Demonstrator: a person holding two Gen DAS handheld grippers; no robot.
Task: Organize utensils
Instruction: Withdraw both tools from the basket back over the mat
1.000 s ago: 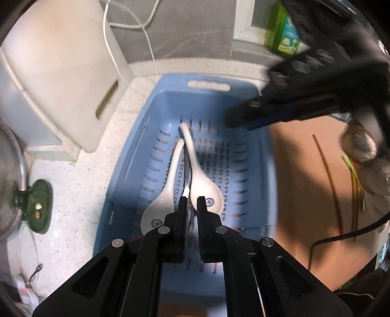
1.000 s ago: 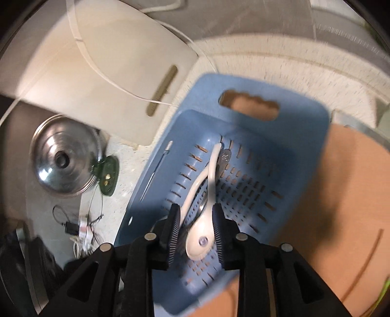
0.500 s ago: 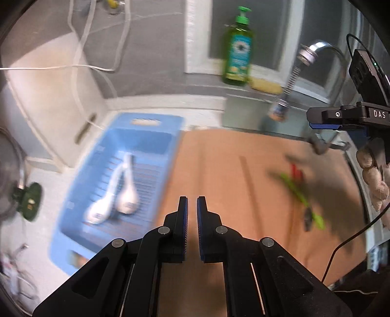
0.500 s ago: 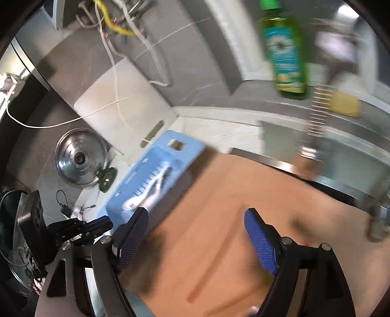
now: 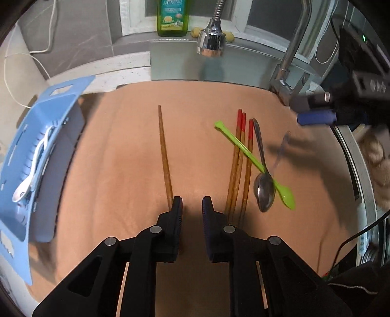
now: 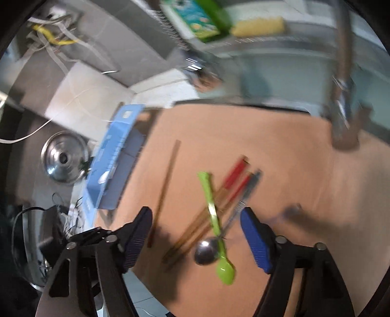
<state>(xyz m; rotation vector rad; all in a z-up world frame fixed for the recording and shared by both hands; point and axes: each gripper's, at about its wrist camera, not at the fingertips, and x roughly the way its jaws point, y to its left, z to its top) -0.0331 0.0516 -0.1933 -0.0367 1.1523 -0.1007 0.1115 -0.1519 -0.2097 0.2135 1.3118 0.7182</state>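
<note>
On the orange mat (image 5: 126, 151) lie a single brown chopstick (image 5: 164, 156), three red-tipped chopsticks (image 5: 240, 156), a green plastic spoon (image 5: 253, 163), a metal spoon (image 5: 264, 187) and a clear plastic spoon (image 5: 280, 151). The blue basket (image 5: 29, 151) at the left holds white ceramic spoons (image 5: 31, 170). My left gripper (image 5: 192, 207) is slightly open and empty, just above the mat between the brown chopstick and the red-tipped ones. My right gripper (image 6: 195, 234) is wide open and empty above the pile: the green spoon (image 6: 214, 219) and the metal spoon (image 6: 206, 248).
A faucet (image 5: 290, 56) with a spray head (image 5: 210, 41) hangs over the mat's far edge. A green soap bottle (image 5: 173, 17) stands on the sill. A steel pot lid (image 6: 64, 158) and white cutting board (image 6: 85, 97) sit left of the basket.
Both grippers have swung from over the blue basket to over the mat. The right gripper let go of a white spoon in the basket and opened wide. The left jaws have opened slightly.
</note>
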